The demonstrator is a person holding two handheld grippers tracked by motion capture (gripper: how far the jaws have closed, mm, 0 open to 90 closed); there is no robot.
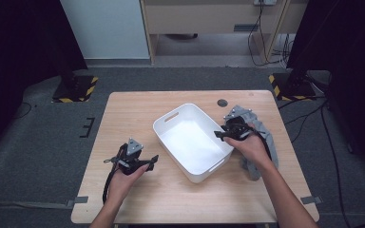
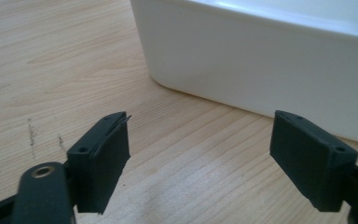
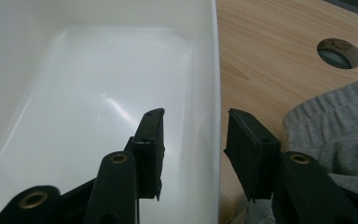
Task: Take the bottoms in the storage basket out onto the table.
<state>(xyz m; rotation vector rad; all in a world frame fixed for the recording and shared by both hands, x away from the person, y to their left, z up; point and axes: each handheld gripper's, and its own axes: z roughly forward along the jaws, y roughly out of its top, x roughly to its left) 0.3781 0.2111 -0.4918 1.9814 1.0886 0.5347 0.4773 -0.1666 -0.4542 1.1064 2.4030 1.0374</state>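
My right tool stands half open, straddling the white bin's right wall without gripping; left tool gapes empty.

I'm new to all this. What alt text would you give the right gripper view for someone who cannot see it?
Two black jaws of the right claw straddle the side wall of a white rectangular plastic bin, one jaw inside and one outside, not yet pressing on it. The bin sits on a light wooden table with a round hole; a crumpled grey knitted cloth lies at right.
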